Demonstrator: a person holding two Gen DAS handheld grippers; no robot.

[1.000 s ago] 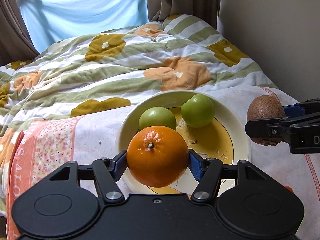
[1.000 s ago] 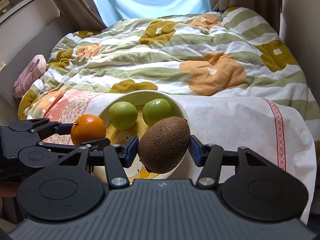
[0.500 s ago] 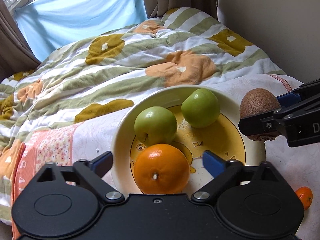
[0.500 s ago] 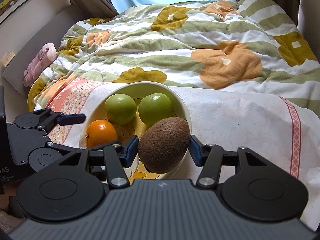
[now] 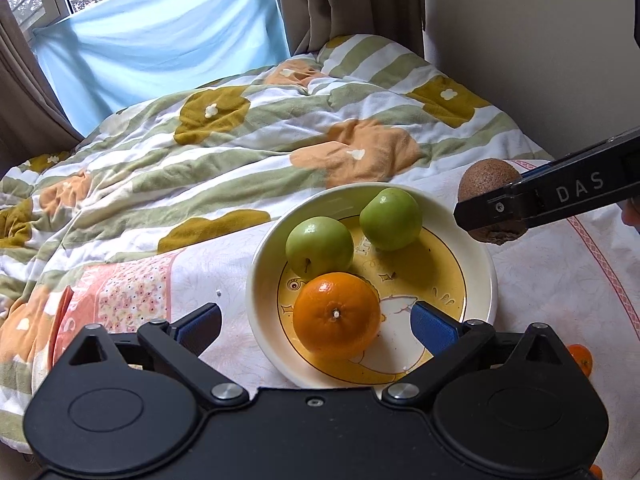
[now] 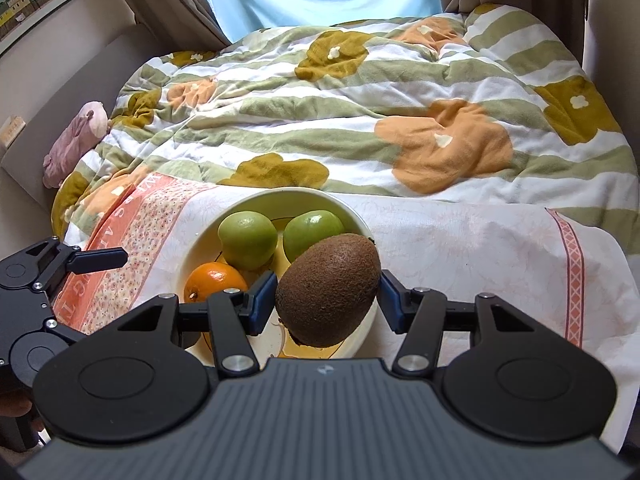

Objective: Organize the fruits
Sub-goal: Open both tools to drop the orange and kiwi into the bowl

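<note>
A cream bowl (image 5: 478, 258) with a yellow cartoon bottom stands on a cloth at the foot of the bed. In it lie two green apples (image 5: 319, 245) (image 5: 391, 219) and an orange (image 5: 336, 316). My left gripper (image 5: 316, 322) hangs open just above the bowl's near side, its blue pads well clear of the orange. My right gripper (image 6: 328, 294) is shut on a brown kiwi (image 6: 328, 290), held over the bowl's right rim (image 6: 362, 220). In the left wrist view the kiwi (image 5: 489, 176) shows beside the bowl, partly behind the right gripper's finger.
A white and pink patterned cloth (image 5: 216, 256) covers the surface under the bowl. A small orange fruit (image 5: 580, 358) lies on the cloth right of the bowl. A flowered quilt (image 5: 240, 148) fills the bed behind. A pink soft toy (image 6: 76, 142) sits at the bed's left edge.
My left gripper opened and let the orange go into the bowl, then drew back a little. The right gripper kept still with the kiwi.
</note>
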